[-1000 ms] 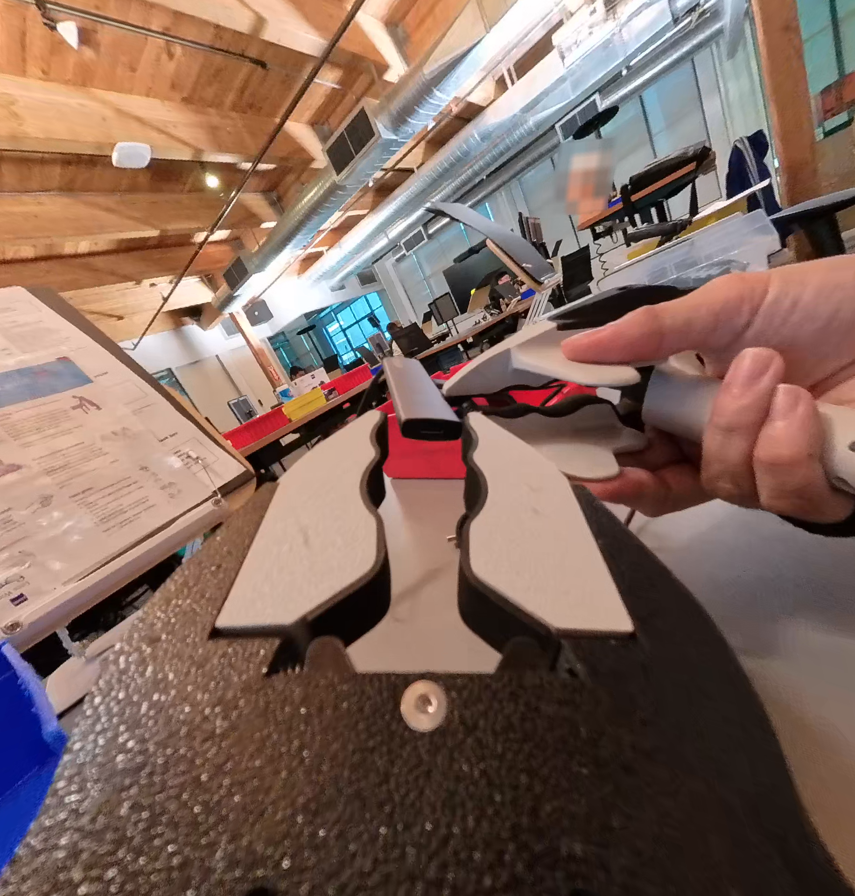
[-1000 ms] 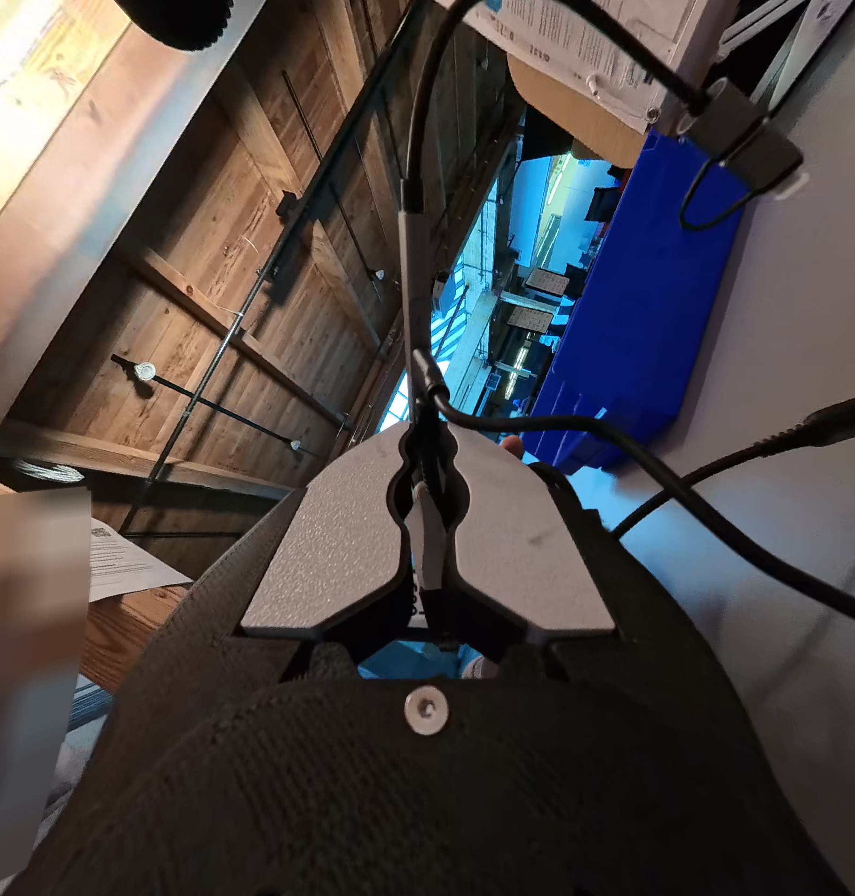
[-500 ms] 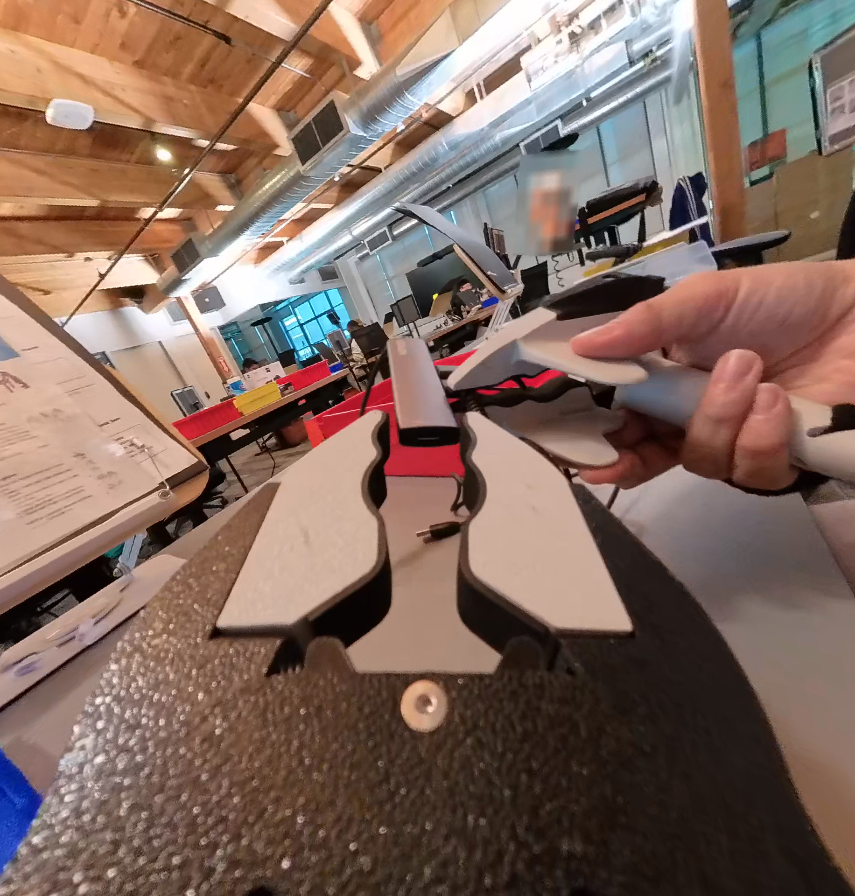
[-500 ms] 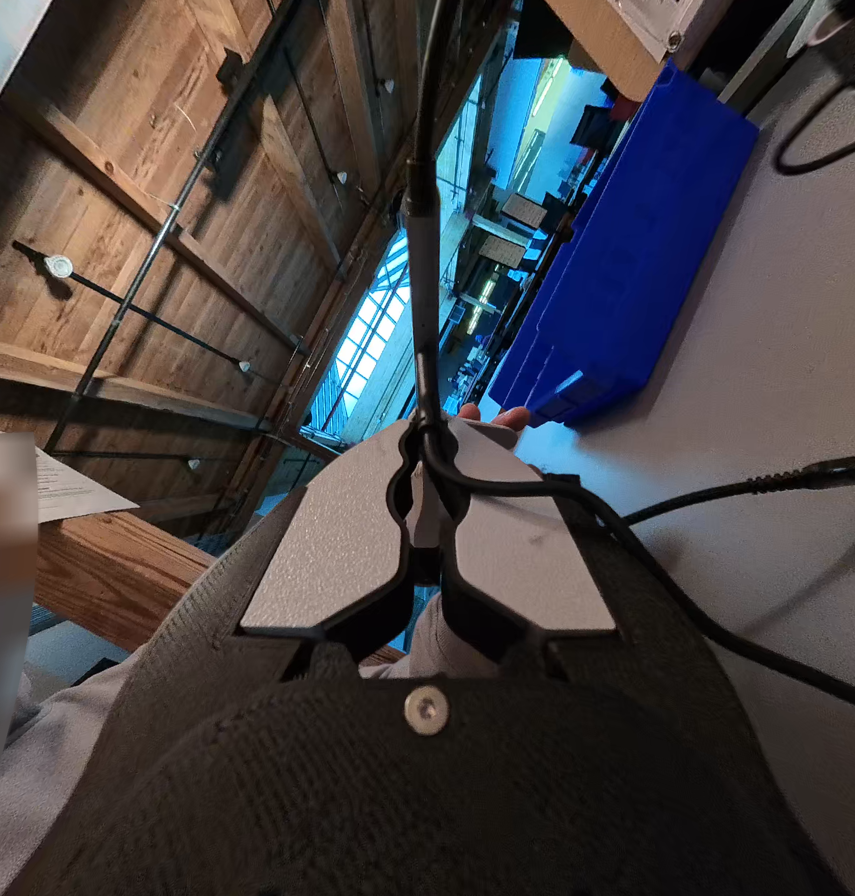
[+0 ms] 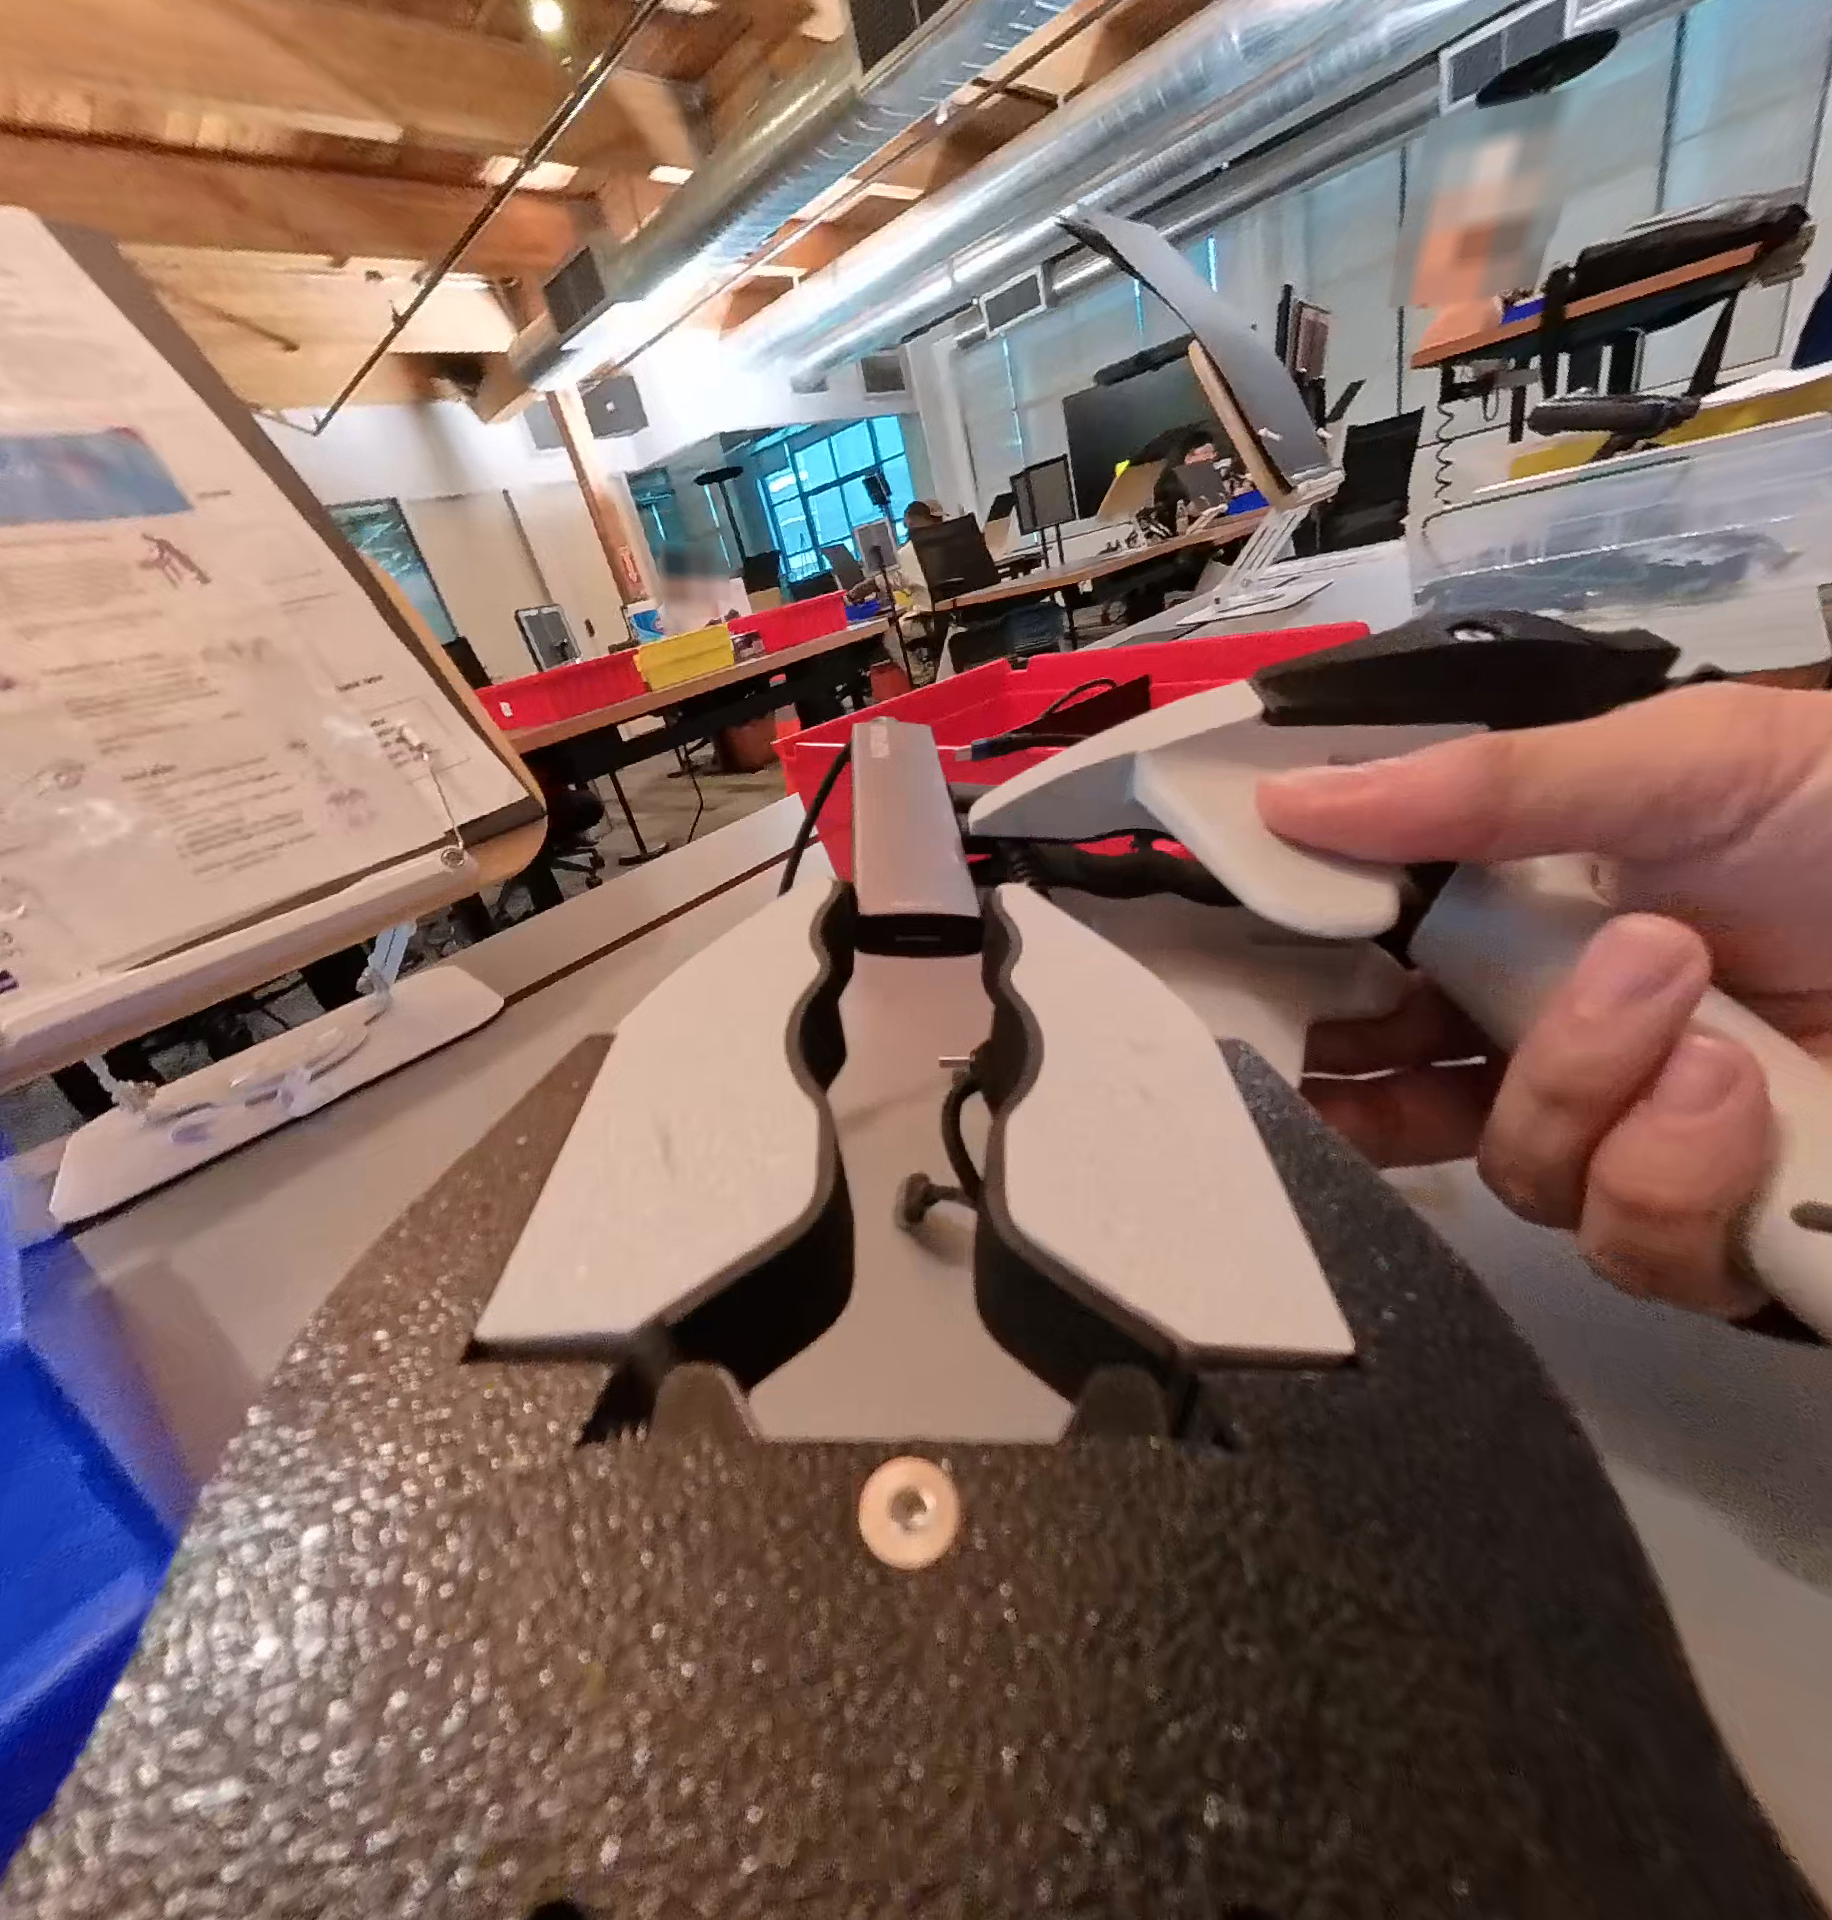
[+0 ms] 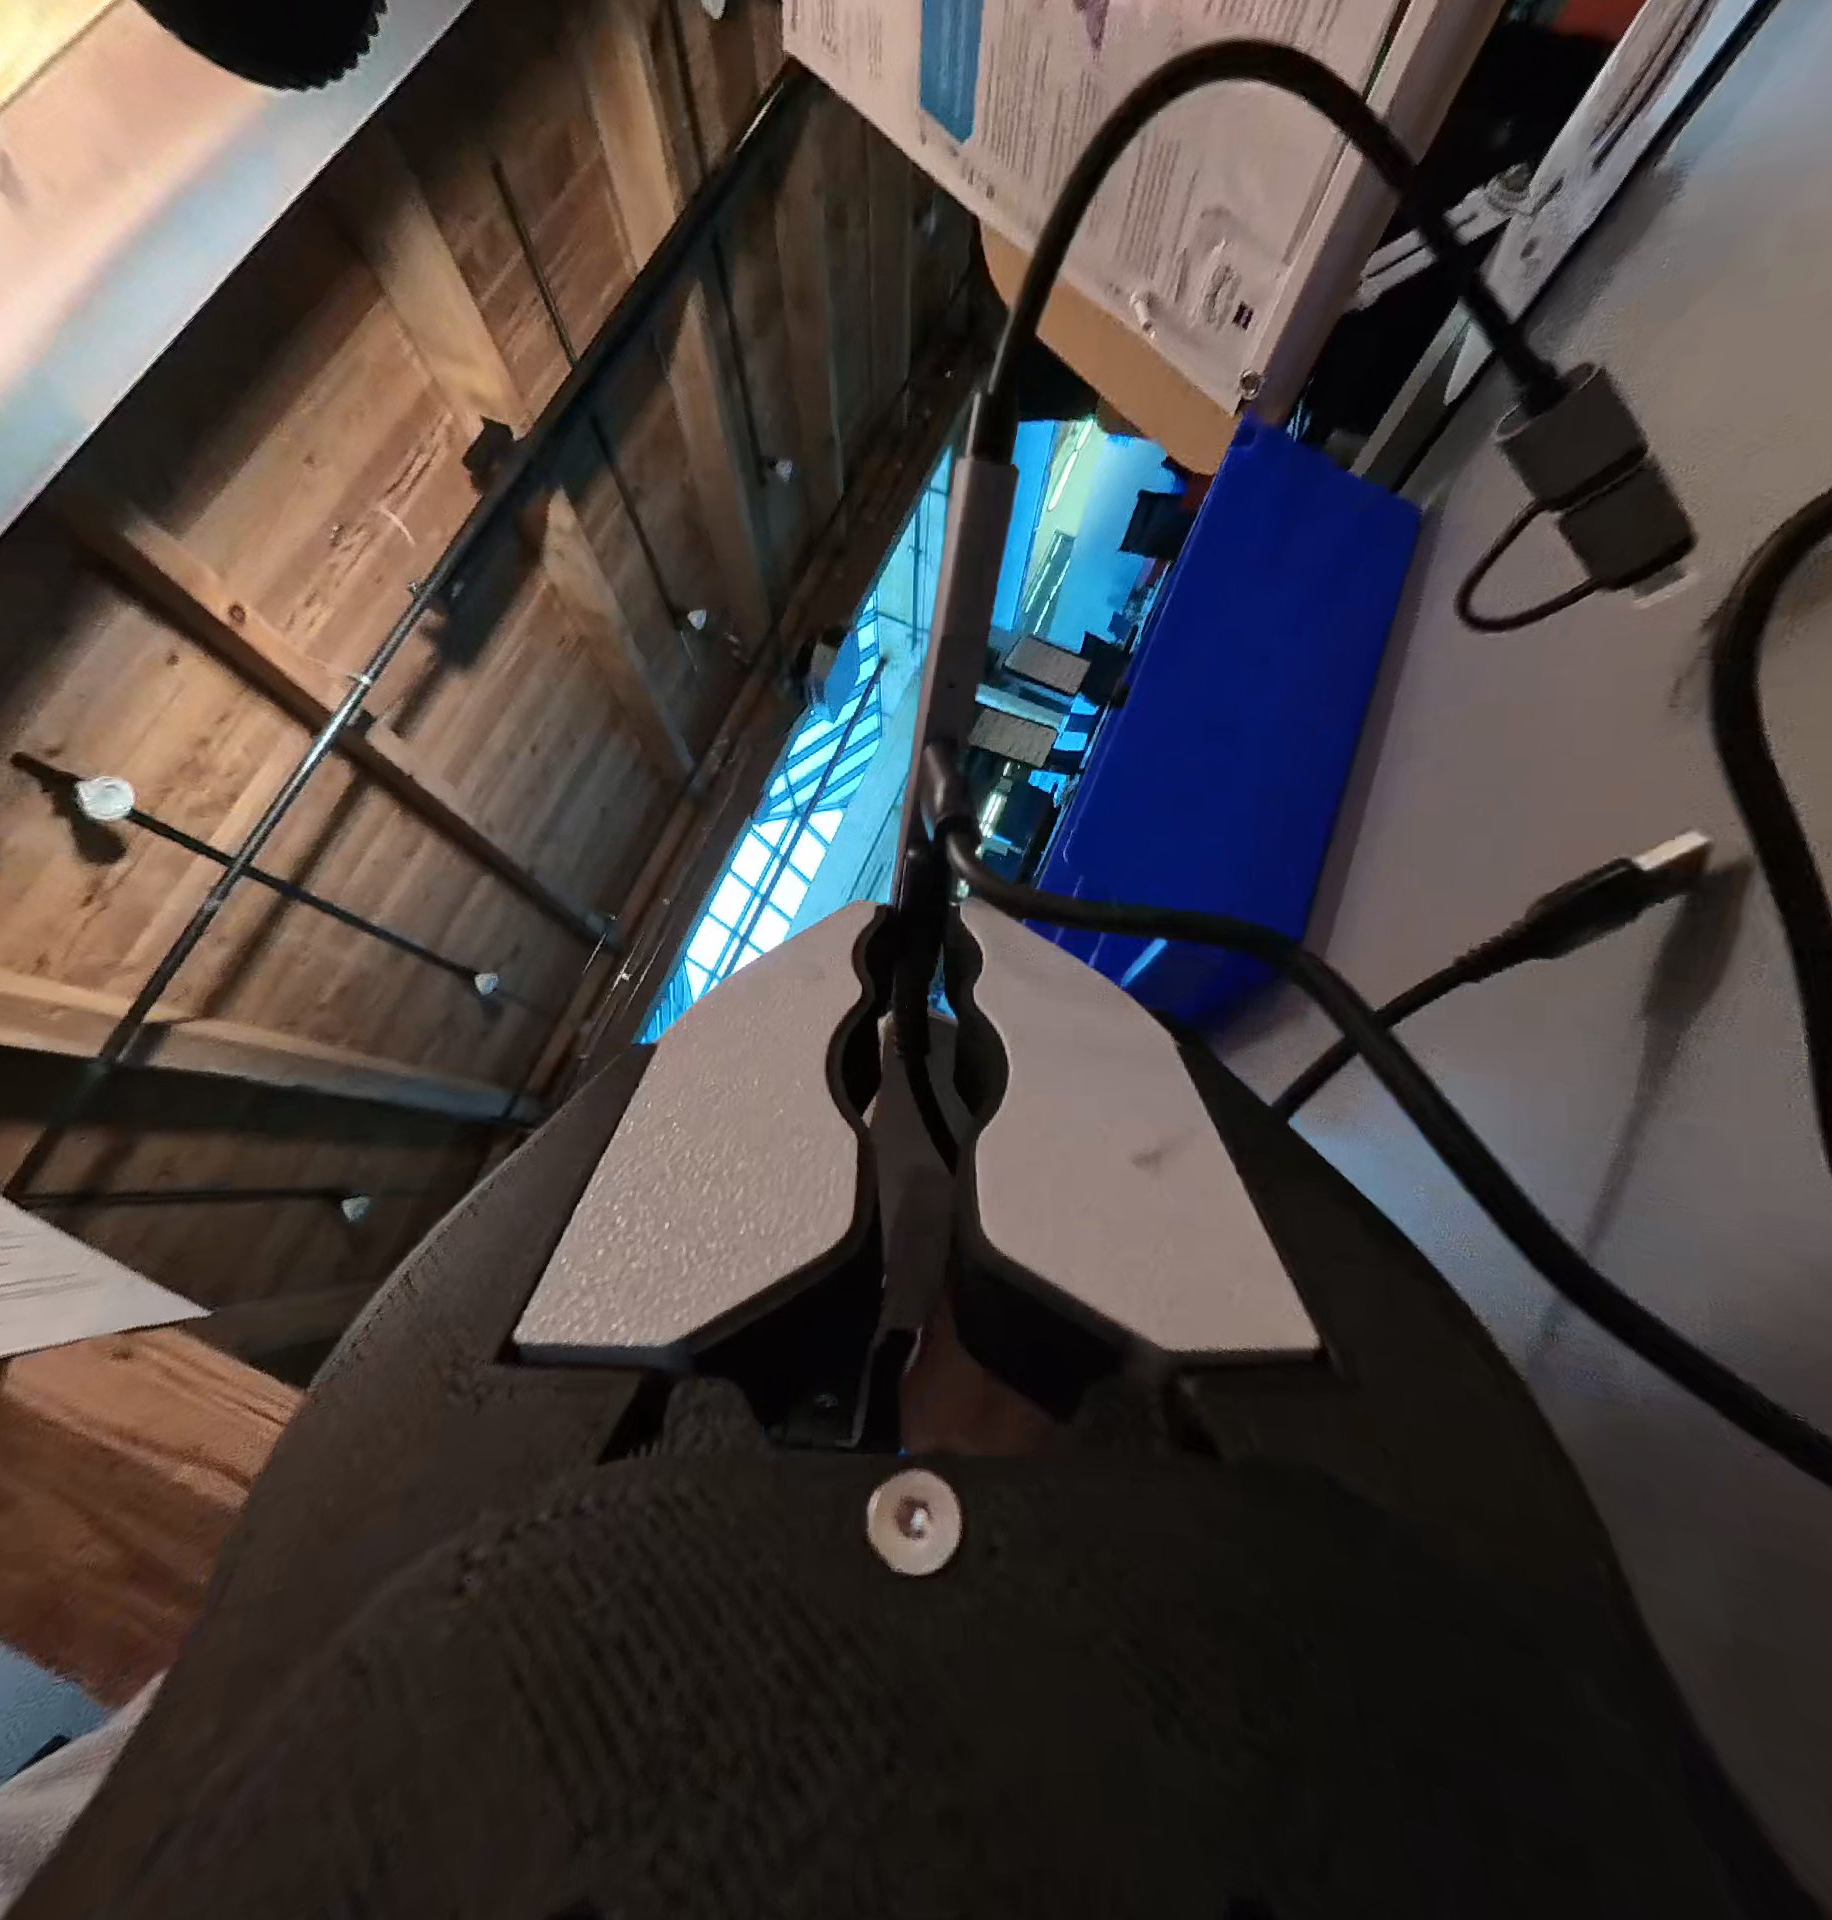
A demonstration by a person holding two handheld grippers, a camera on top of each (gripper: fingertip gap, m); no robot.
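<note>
- The left gripper (image 5: 912, 935), in the centre of the left wrist view, had its two grey fingers clamped on the near end of a slim grey metal bar-shaped hub (image 5: 907, 831), which pointed away toward the upper middle of the frame.
- A thin black cable (image 5: 959, 1132) hung in the gap between those fingers, below the hub.
- At the right of that frame a bare hand (image 5: 1660, 977) held the right gripper's pale handle, its grey fingers just right of the hub.
- The right gripper (image 6: 917, 940), in the centre of the right wrist view, had its fingers nearly together, pinched on a black cable with a plug (image 6: 933, 800) that met the end of the same grey hub (image 6: 969, 582) above it.
- A blue plastic bin (image 6: 1234, 727) sat right of centre on the grey tabletop (image 6: 1577, 935), with a small dark adapter (image 6: 1587, 478) on a cable at upper right.
- A loose black cable ending in a silver plug (image 6: 1660, 862) lay on the tabletop at middle right.
- A red plastic bin (image 5: 1078, 686) stood behind the hub in the left wrist view, and a laminated sheet on a tilted stand (image 5: 164, 644) filled the left side.
</note>
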